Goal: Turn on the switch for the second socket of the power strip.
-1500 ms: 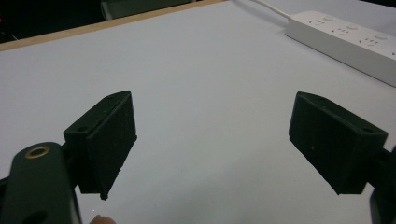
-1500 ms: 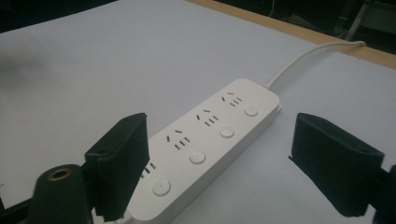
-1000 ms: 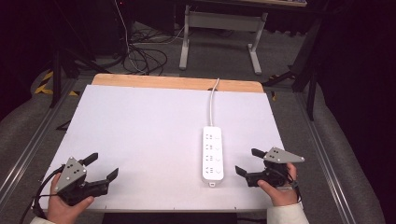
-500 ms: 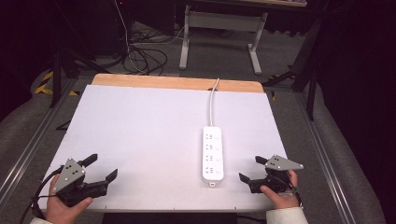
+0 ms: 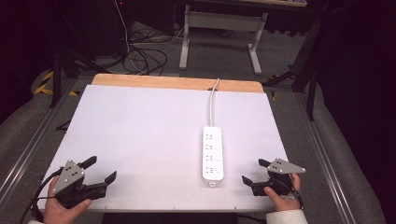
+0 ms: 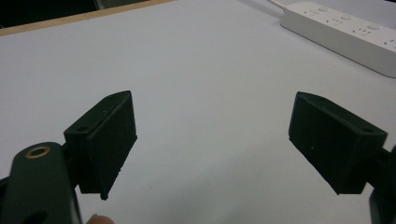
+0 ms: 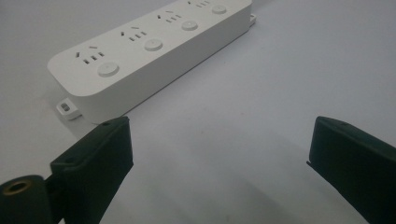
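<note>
A white power strip (image 5: pixel 212 153) with several sockets and round buttons lies lengthwise right of the table's middle, its cord (image 5: pixel 212 98) running to the far edge. My right gripper (image 5: pixel 254 171) rests near the front right corner, open and empty, a short way right of the strip's near end. The right gripper view has the strip (image 7: pixel 154 44) just beyond the spread jaws. My left gripper (image 5: pixel 99 169) sits at the front left corner, open, nothing between its jaws. In the left gripper view the strip (image 6: pixel 345 32) lies far off at upper right.
The white table top (image 5: pixel 140 130) has a bare wooden strip (image 5: pixel 154 82) along its far edge. Beyond it are floor cables (image 5: pixel 144 51) and a metal frame (image 5: pixel 224 28). Grey rails (image 5: pixel 28 140) run along both sides of the table.
My right gripper has drawn back toward the table's front edge and slightly right, away from the strip. The left gripper has barely moved.
</note>
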{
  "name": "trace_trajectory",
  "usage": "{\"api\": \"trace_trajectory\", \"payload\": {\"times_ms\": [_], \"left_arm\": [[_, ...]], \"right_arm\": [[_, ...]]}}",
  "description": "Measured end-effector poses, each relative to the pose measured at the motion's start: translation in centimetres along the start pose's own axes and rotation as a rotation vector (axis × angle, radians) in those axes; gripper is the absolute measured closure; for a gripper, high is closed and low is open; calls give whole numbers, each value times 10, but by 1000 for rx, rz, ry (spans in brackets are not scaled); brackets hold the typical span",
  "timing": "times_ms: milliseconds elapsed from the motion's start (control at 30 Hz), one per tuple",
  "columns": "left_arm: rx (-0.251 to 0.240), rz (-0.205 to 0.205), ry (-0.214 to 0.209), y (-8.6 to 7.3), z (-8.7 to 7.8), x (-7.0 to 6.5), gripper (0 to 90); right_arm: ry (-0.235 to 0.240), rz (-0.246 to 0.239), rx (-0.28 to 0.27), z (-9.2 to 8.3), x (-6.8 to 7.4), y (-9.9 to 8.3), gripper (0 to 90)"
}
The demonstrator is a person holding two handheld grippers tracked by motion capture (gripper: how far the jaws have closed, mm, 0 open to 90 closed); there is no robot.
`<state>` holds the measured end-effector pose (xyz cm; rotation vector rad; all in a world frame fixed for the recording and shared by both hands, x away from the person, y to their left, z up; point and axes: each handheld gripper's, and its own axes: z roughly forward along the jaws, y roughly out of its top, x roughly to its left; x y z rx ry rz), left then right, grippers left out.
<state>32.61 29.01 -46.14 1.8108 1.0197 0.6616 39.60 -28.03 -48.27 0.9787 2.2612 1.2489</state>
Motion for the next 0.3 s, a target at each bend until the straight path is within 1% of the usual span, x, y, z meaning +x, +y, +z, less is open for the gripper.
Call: {"api": "trace_trajectory", "payload": {"times_ms": [67,133,200,300], "left_arm": [[-1,6,7,1,2,0,156],[-10,17,21,1,2,-1,157],[-15,30,26,2,2,-2,156],[-19,32,19,1,2,-1,156]], "right_arm": [[-5,-2,-4,-1,0,0,69],[-10,-17,-2,-1,0,0,68],[-17,-34,3,0,1,0,69],[-22,-51,10,0,2,0,69]]}}
